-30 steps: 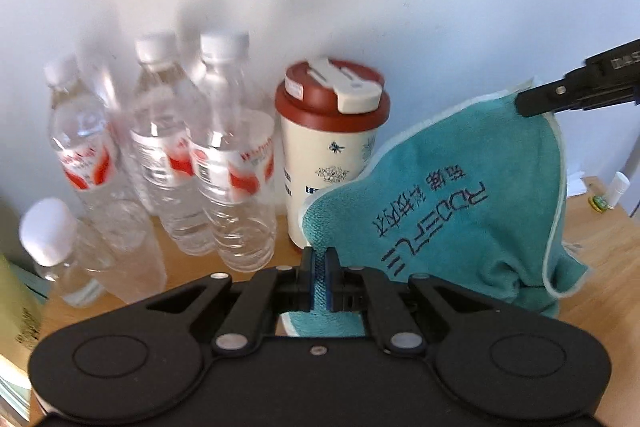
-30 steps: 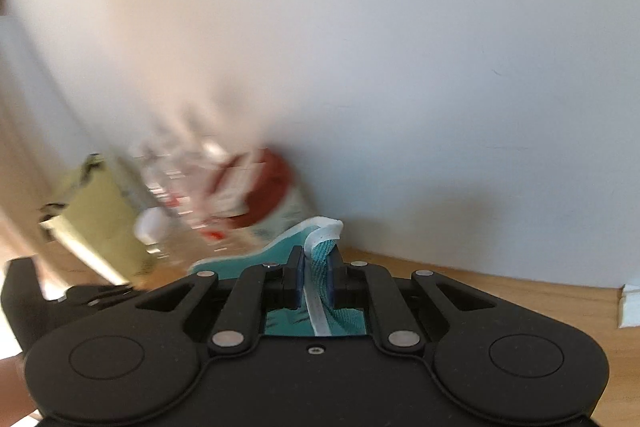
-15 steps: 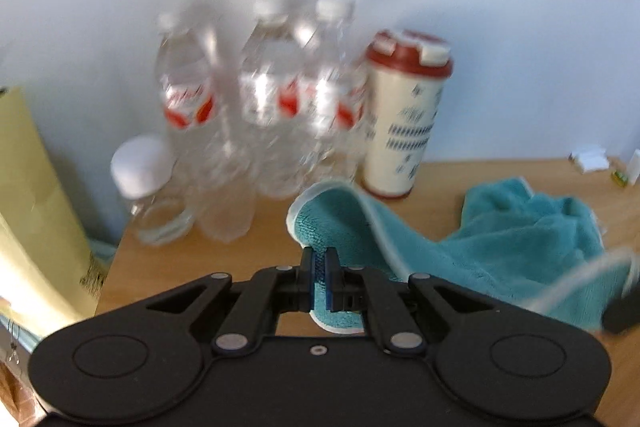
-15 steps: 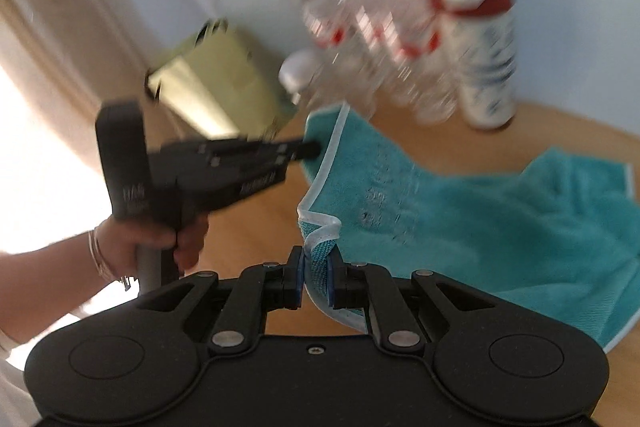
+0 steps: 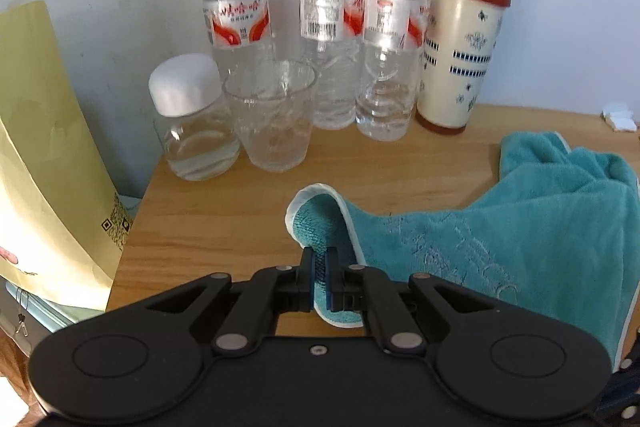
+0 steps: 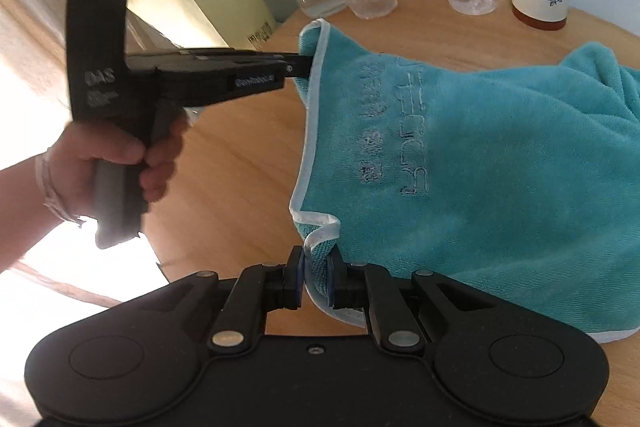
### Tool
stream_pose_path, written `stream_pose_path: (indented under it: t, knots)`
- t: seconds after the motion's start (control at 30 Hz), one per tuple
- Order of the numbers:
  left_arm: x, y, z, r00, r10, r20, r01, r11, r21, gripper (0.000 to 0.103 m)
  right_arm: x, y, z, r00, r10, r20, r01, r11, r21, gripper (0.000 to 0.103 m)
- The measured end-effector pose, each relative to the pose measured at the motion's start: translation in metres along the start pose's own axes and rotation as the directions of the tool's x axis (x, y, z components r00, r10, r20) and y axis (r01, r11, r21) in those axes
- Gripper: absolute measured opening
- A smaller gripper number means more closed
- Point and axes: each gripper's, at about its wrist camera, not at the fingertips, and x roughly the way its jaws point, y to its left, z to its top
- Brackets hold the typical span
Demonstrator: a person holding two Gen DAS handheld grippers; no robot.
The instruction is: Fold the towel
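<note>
A teal towel (image 5: 500,251) with a pale hem and stitched lettering lies spread on the wooden table (image 5: 224,219), its far right part bunched. My left gripper (image 5: 319,267) is shut on the towel's far left corner, which curls up over the fingers. In the right wrist view the towel (image 6: 480,147) fills the right half. There the left gripper (image 6: 298,65), held by a hand (image 6: 120,155), pinches the far corner. My right gripper (image 6: 314,269) is shut on the near left corner, just above the table.
Three water bottles (image 5: 332,27), a glass (image 5: 274,115), a white-capped jar (image 5: 192,119) and a red-lidded cup (image 5: 460,47) stand along the back wall. A yellow paper bag (image 5: 48,155) leans at the table's left edge.
A second ago the towel hung lifted in front of the cup. Both grippers have come down and drawn back, and the towel now lies spread on the table.
</note>
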Motion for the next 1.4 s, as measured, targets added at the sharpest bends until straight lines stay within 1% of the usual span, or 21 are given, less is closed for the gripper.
stream_pose_path:
  t: [0.03, 0.1, 0.17, 0.23, 0.27, 0.4, 0.47, 0.57, 0.63, 0.7, 0.77, 0.8, 0.93, 0.97, 1.07, 1.2, 1.27, 1.3, 1.33, 1.37, 1.4]
  knots:
    - [0.0, 0.001, 0.0, 1.0, 0.003, -0.004, -0.003, 1.0, 0.001, 0.007, 0.004, 0.002, -0.001, 1.0, -0.016, -0.001, 0.016, 1.0, -0.008, 0.017]
    - [-0.002, 0.004, -0.001, 1.0, 0.01, -0.018, -0.01, 1.0, -0.001, 0.015, 0.0, 0.0, -0.004, 0.999, -0.047, 0.006, 0.047, 0.999, -0.009, 0.027]
    - [-0.007, 0.007, -0.002, 1.0, 0.01, -0.017, -0.01, 1.0, -0.019, 0.036, -0.018, -0.004, -0.006, 0.998, -0.064, 0.03, 0.064, 0.998, -0.001, 0.031]
    - [-0.016, 0.009, -0.001, 1.0, 0.016, -0.011, -0.016, 1.0, -0.024, 0.04, -0.036, -0.009, -0.006, 0.994, -0.086, 0.069, 0.085, 0.996, 0.016, 0.047]
    - [-0.018, 0.01, -0.001, 1.0, 0.015, -0.012, -0.015, 1.0, -0.022, 0.04, -0.05, -0.013, -0.007, 0.988, -0.124, 0.095, 0.122, 0.992, 0.031, 0.053]
    - [-0.034, 0.011, 0.009, 1.0, -0.003, 0.001, 0.003, 1.0, -0.026, 0.044, -0.094, -0.039, -0.008, 0.962, -0.219, 0.163, 0.205, 0.974, 0.096, 0.053]
    - [-0.04, 0.007, 0.014, 1.0, -0.012, 0.015, 0.012, 1.0, -0.019, 0.047, -0.114, -0.057, -0.007, 0.943, -0.273, 0.191, 0.25, 0.958, 0.138, 0.053]
    - [-0.045, -0.002, 0.024, 0.998, -0.054, 0.02, 0.055, 0.998, -0.03, 0.049, -0.139, -0.09, -0.001, 0.898, -0.383, 0.219, 0.332, 0.914, 0.234, 0.053]
    - [-0.046, -0.011, 0.029, 0.995, -0.097, 0.003, 0.097, 0.994, -0.046, 0.049, -0.155, -0.116, 0.001, 0.872, -0.44, 0.214, 0.37, 0.879, 0.301, 0.053]
    - [-0.046, -0.023, 0.027, 0.993, -0.117, -0.02, 0.116, 0.993, -0.036, 0.05, -0.167, -0.139, 0.002, 0.84, -0.498, 0.214, 0.407, 0.841, 0.357, 0.053]
    - [-0.046, -0.031, 0.023, 0.989, -0.14, -0.048, 0.139, 0.99, -0.035, 0.051, -0.173, -0.166, 0.005, 0.819, -0.542, 0.19, 0.439, 0.804, 0.402, 0.053]
    - [-0.044, -0.039, 0.017, 0.982, -0.169, -0.081, 0.167, 0.985, -0.029, 0.051, -0.168, -0.179, 0.009, 0.814, -0.555, 0.171, 0.448, 0.788, 0.421, 0.053]
    - [-0.038, -0.063, 0.002, 0.969, -0.204, -0.14, 0.206, 0.979, 0.0, 0.051, -0.163, -0.22, 0.012, 0.817, -0.564, 0.118, 0.457, 0.759, 0.464, 0.052]
    - [-0.037, -0.07, -0.001, 0.968, -0.205, -0.145, 0.209, 0.978, 0.011, 0.051, -0.161, -0.229, 0.013, 0.825, -0.556, 0.106, 0.45, 0.758, 0.472, 0.052]
    - [-0.027, -0.09, -0.007, 0.965, -0.2, -0.172, 0.202, 0.979, -0.003, 0.05, -0.15, -0.257, 0.018, 0.865, -0.499, 0.051, 0.412, 0.765, 0.495, 0.051]
    - [-0.02, -0.099, -0.015, 0.969, -0.161, -0.185, 0.159, 0.987, -0.022, 0.05, -0.14, -0.263, 0.024, 0.91, -0.411, 0.046, 0.341, 0.809, 0.479, 0.051]
    - [-0.017, -0.1, -0.017, 0.969, -0.147, -0.199, 0.145, 0.989, -0.022, 0.05, -0.131, -0.265, 0.028, 0.918, -0.396, 0.017, 0.337, 0.802, 0.493, 0.049]
    - [-0.016, -0.101, -0.019, 0.968, -0.145, -0.205, 0.142, 0.989, -0.031, 0.049, -0.13, -0.266, 0.028, 0.921, -0.389, 0.014, 0.329, 0.798, 0.505, 0.04]
    - [-0.015, -0.101, -0.019, 0.967, -0.147, -0.208, 0.142, 0.989, -0.037, 0.042, -0.129, -0.268, 0.028, 0.931, -0.363, 0.024, 0.3, 0.805, 0.512, 0.031]
    - [-0.013, -0.103, -0.019, 0.966, -0.144, -0.216, 0.14, 0.99, -0.034, 0.031, -0.128, -0.27, 0.028, 0.944, -0.329, 0.033, 0.265, 0.812, 0.521, 0.017]
    - [-0.012, -0.105, -0.02, 0.964, -0.141, -0.224, 0.137, 0.99, -0.032, 0.023, -0.128, -0.27, 0.028, 0.948, -0.317, 0.029, 0.255, 0.81, 0.528, 0.008]
